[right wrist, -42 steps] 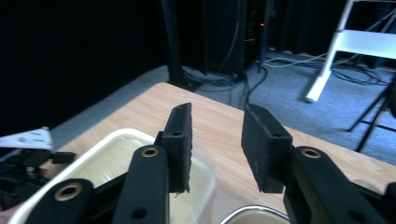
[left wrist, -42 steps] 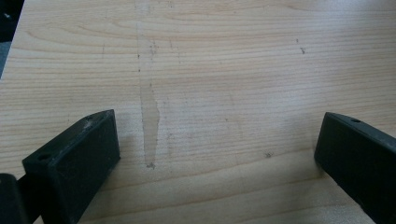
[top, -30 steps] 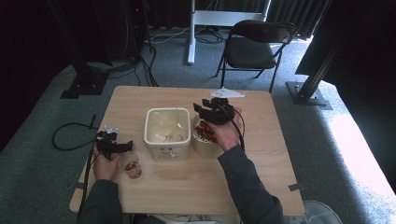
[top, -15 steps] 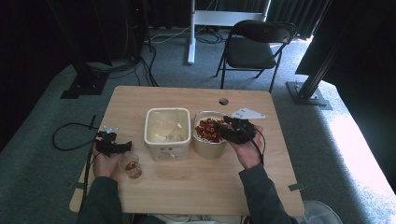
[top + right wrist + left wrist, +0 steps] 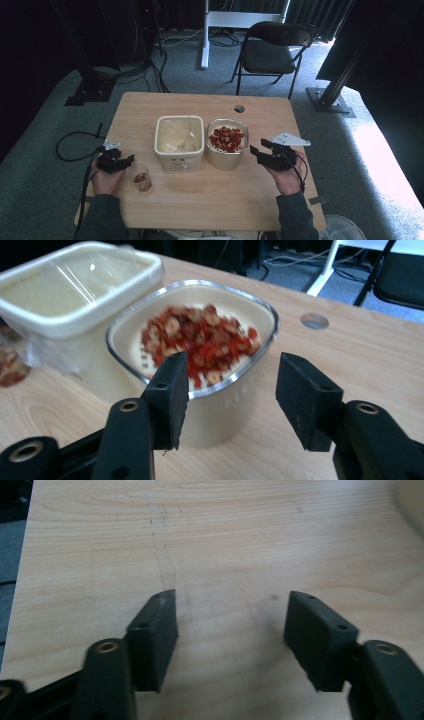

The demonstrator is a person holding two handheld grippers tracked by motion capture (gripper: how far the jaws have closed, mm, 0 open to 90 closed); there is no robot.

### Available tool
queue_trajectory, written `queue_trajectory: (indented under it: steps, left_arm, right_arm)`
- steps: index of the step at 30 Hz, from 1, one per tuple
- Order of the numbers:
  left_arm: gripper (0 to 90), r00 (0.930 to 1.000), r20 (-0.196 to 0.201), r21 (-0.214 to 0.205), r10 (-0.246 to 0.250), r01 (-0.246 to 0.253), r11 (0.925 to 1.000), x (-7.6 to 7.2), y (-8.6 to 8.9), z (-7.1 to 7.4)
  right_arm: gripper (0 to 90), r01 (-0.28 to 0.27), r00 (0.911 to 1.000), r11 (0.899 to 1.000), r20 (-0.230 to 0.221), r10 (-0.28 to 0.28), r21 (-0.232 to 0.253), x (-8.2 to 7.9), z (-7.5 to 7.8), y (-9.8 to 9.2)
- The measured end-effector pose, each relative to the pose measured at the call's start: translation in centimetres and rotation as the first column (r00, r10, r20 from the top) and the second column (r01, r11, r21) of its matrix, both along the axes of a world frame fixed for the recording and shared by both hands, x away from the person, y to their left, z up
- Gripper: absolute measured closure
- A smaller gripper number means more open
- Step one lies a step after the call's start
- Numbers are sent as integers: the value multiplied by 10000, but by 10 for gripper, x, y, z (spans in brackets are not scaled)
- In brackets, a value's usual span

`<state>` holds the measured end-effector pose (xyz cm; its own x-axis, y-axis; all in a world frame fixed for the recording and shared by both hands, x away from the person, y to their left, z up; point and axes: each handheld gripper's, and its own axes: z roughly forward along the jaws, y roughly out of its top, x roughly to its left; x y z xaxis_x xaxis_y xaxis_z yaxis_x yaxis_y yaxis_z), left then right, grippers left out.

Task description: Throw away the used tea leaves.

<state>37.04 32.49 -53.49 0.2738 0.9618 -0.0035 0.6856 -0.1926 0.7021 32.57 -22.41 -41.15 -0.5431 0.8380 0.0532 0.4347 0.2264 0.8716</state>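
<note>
Left gripper [image 5: 120, 161] jaws apart over bare table [image 5: 200, 200], nothing between, though just been closing. Right gripper [image 5: 264, 150] jaws apart too, just been widening, empty, just right of bowl of red berries [image 5: 227, 139]. Two containers: bowl, plus cream tub [image 5: 179, 141] touching bowl's left. One small glass [image 5: 142, 180] well left of bowl, beside left gripper.

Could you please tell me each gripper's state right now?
Left gripper: open, holding nothing.
Right gripper: open, jaws have just been opening, nothing between them.
</note>
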Motion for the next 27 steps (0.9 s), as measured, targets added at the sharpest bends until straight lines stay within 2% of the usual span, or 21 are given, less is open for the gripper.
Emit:
queue_trajectory:
  steps: [3, 5, 10, 18, 22, 27]
  left_arm:
    - [408, 9996, 187, -302, -206, 212, 9993, -13, 6, 3]
    - [396, 9989, 328, -693, -342, 364, 9969, -24, 11, 6]
    - [323, 9968, 607, -1149, -523, 590, 9916, -54, 17, 9]
    - [291, 9923, 792, -1201, -949, 1040, 9873, -91, 21, 9]
    - [290, 9850, 839, -1392, -1508, 1614, 9770, -104, 20, 6]
    - [289, 9676, 1153, -1497, -2247, 2406, 9590, -116, 9, 9]
  right_arm:
    - [446, 317, 9995, 9993, -59, -319, -217, -4, -7, -7]
    - [442, 383, 9992, 9992, -76, -384, -137, -7, -10, -12]
    - [425, 494, 9988, 9988, 26, -494, 2, -16, -15, -23]
    - [417, 700, 9975, 9975, -72, -700, 113, -19, -24, -28]
    - [415, 708, 9974, 9974, -178, -705, 144, -19, -29, -28]
    - [410, 734, 9970, 9971, -242, -730, 183, -19, -32, -27]
